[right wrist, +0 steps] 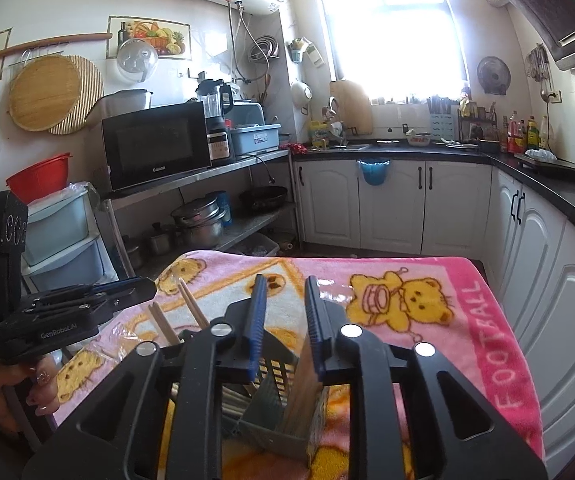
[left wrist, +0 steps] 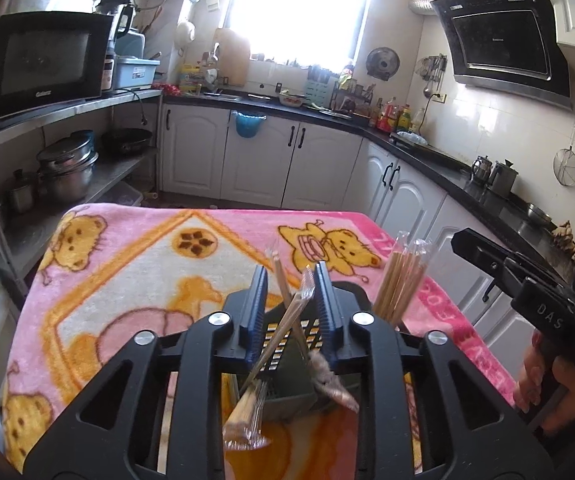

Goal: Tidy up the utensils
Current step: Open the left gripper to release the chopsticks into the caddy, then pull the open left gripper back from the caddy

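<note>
Now both hand-held grippers are hanging over the caddy (left wrist: 287,380) on the bench (left wrist: 127,280), low centre of frame. The left hand-held gripper (left wrist: 290,280) is standing narrowly parted around crossed chopsticks (left wrist: 283,328), pads apparently not pressing. The right hand-held gripper (right wrist: 283,308) is likewise slightly parted, just above the bundle (right wrist: 307,392) standing upright in the caddy.

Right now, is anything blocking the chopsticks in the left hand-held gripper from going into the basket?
No, nothing visible blocks them. The wrapped chopsticks between the left hand-held gripper fingers already dip into the basket, beside another chopstick bundle standing in it.
</note>
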The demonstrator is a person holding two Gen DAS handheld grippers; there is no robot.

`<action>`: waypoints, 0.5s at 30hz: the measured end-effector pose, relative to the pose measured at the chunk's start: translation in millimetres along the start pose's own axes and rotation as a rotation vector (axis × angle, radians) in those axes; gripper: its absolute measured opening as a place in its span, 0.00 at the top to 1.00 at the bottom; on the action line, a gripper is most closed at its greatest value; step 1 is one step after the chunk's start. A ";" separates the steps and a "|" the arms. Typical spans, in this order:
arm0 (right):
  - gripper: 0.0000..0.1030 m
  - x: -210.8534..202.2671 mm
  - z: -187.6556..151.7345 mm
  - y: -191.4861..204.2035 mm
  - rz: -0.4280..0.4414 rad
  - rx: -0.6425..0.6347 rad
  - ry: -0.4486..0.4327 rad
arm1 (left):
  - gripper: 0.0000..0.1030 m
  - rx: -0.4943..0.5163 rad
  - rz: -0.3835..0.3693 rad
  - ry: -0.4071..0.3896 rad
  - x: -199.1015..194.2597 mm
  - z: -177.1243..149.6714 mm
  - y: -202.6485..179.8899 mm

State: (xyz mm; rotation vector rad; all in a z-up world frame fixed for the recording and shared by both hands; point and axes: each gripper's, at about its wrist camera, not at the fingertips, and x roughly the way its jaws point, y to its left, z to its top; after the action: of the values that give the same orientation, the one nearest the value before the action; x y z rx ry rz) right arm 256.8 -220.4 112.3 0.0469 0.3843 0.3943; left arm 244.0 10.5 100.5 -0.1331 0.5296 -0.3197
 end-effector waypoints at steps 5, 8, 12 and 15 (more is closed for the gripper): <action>0.72 -7.1 -6.0 -1.0 -0.010 -0.002 0.011 | 0.63 -0.015 0.013 0.005 -7.9 -5.4 2.9; 0.68 -11.1 -9.5 -1.3 -0.017 -0.003 0.018 | 0.54 -0.023 0.022 0.005 -13.2 -7.1 3.2; 0.63 -17.4 -14.8 -2.7 -0.020 -0.005 0.031 | 0.38 -0.032 0.036 0.001 -21.4 -8.7 3.3; 0.59 -21.0 -18.7 -4.1 -0.023 -0.006 0.038 | 0.24 -0.036 0.040 0.001 -27.2 -10.0 3.5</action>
State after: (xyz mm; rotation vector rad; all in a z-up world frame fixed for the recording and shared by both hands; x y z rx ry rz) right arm 233.4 -232.8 101.9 0.0290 0.4211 0.3738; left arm 217.6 22.5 104.1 -0.1570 0.5383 -0.2711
